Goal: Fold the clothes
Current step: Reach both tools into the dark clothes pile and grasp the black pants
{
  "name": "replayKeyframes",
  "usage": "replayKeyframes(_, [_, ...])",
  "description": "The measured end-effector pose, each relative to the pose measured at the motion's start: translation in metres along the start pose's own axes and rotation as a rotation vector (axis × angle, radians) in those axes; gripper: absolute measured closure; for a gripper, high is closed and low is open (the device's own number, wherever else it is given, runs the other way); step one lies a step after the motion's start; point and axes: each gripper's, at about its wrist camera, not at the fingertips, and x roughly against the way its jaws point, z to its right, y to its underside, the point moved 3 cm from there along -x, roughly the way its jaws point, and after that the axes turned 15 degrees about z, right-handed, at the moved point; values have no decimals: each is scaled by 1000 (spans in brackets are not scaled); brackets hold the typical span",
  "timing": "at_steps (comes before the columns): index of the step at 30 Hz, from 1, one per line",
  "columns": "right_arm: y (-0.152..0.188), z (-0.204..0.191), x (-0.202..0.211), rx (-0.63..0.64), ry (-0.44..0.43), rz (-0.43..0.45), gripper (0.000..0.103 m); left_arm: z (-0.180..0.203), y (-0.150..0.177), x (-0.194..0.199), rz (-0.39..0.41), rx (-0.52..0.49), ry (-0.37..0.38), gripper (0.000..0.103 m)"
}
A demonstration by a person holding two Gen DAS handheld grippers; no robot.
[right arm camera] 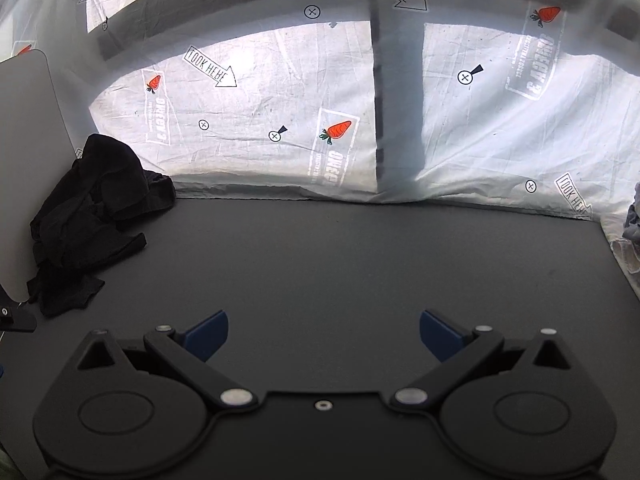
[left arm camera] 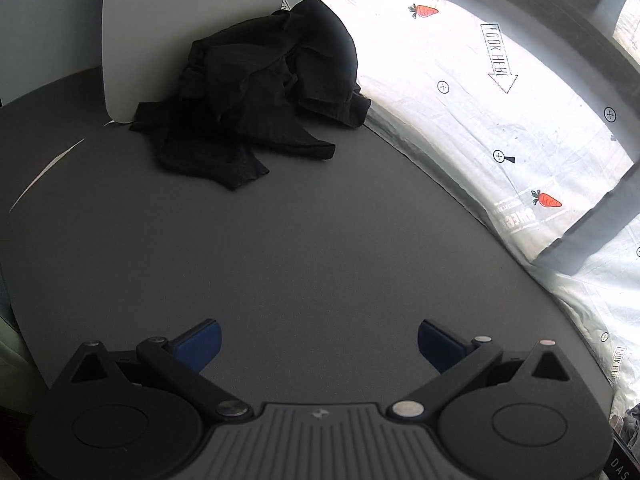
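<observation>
Lying in a crumpled heap at the far left corner of the dark grey table top, the black cloth garment is bunched high at the back, w/ flat flaps spreading toward the near side. It leans against a pale grey upright board w/ rounded corners on its left & touches the white printed sheet behind it. Same heap shows at the left edge in the right wrist view, well apart from both tools.

Left gripper: blue-padded fingers spread wide, nothing between them, hovering over bare table near the front edge. Right gripper: likewise spread wide, empty, blue pads over bare table.

Sheet backdrop carries orange carrot prints, "LOOK HERE" arrows & small circled crosses, w/ bright light coming through. Some pale grey-white crumpled cloth sits at the table's far right edge, only partly in view.
</observation>
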Motion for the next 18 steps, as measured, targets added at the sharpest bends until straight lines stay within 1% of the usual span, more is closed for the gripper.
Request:
replayKeyframes(2, [-8, -30, -36, 97, -33, -8, 0, -17, -16, -30, -4, 17, -52, 0])
replayKeyframes(4, [-14, -59, -68, 178, -69, 2, 0, -34, -32, -60, -5, 20, -95, 0])
replayKeyframes(7, [-22, -95, -119, 232, -122, -6, 1, -55, -57, -107, -14, -5, -172, 0])
replayKeyframes(9, [-30, -118, -152, 224, -154, -16, 13, -70, -77, -138, -10, -6, -199, 1])
replayKeyframes(11, [-36, -146, -184, 216, -199, -17, 18, -81, -94, -161, 13, 5, -210, 2])
replayKeyframes(13, [-39, -172, -215, 219, -241, -19, 27, -93, -113, -185, 54, 16, -238, 6])
replayKeyframes(15, [-45, -202, -252, 220, -283, -19, 48, -104, -131, -203, 102, 34, -279, 9])
replayKeyframes(17, [-48, -224, -285, 201, -330, -23, 58, -114, -148, -219, 156, 52, -319, 10])
replayKeyframes(18, [-50, -235, -301, 189, -358, -25, 66, -117, -155, -228, 176, 57, -331, 11])
